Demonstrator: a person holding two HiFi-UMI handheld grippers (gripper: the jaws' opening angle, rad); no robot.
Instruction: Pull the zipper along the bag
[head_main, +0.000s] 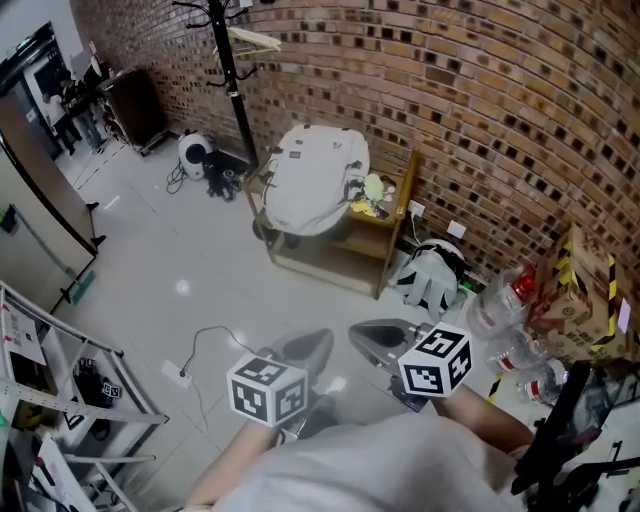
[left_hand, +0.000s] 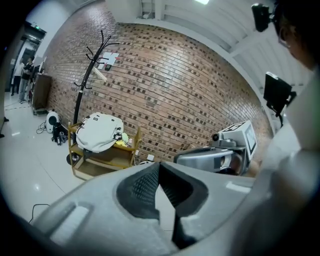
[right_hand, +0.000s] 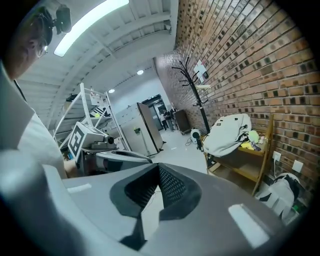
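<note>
The pale grey backpack (head_main: 315, 180) lies on a low wooden shelf (head_main: 375, 262) against the brick wall, far ahead of both grippers. It also shows small in the left gripper view (left_hand: 100, 131) and the right gripper view (right_hand: 227, 134). My left gripper (head_main: 305, 350) and right gripper (head_main: 385, 340) hang side by side close to the person's body, above the floor. Each one's jaws meet at the tip with nothing between them (left_hand: 159, 165) (right_hand: 159, 167). The zipper is too small to make out.
A black coat stand (head_main: 232, 70) rises left of the shelf. A second white bag (head_main: 430, 275), plastic bottles (head_main: 505, 300) and a cardboard box (head_main: 580, 290) sit at the right wall. A metal rack (head_main: 60, 400) stands at the left; a cable (head_main: 200, 350) lies on the floor.
</note>
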